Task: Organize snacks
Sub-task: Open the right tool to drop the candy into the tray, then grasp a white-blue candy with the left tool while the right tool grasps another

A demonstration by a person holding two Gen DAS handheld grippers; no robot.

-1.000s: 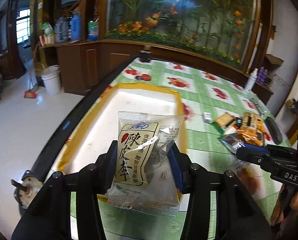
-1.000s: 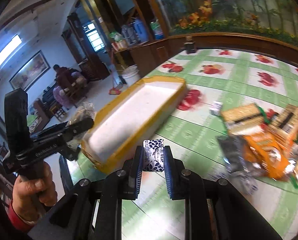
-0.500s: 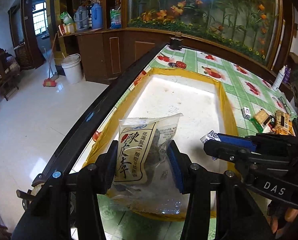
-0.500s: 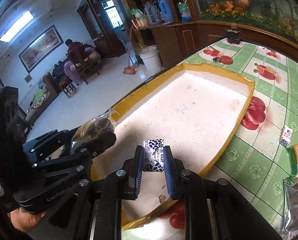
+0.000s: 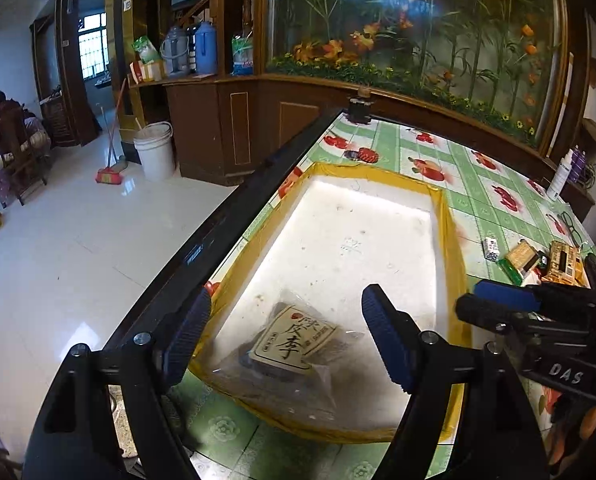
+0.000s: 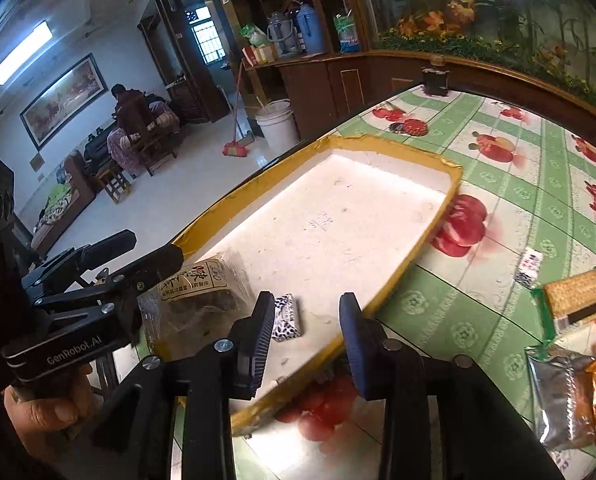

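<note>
Inside tray (image 5: 445, 216): plum packet (image 5: 293, 340), small candy (image 6: 286, 317) lie released; both tools apart, perhaps clear.

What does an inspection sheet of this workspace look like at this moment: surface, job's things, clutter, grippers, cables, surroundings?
Surface: table under a green checked cloth with fruit prints.
Job's things: yellow-rimmed white tray; clear plum packet and small blue-patterned sweet lie at its near end; more snack packs wait on the cloth, right of the tray.
Clutter: white spray bottle at the table's far right edge.
Grippers: left gripper open above the plum packet, jaws just opened; right gripper open, jaws just opened, sweet lying free by its left finger.
Cables: nothing seen.
Surroundings: white bucket, broom, seated person.
</note>
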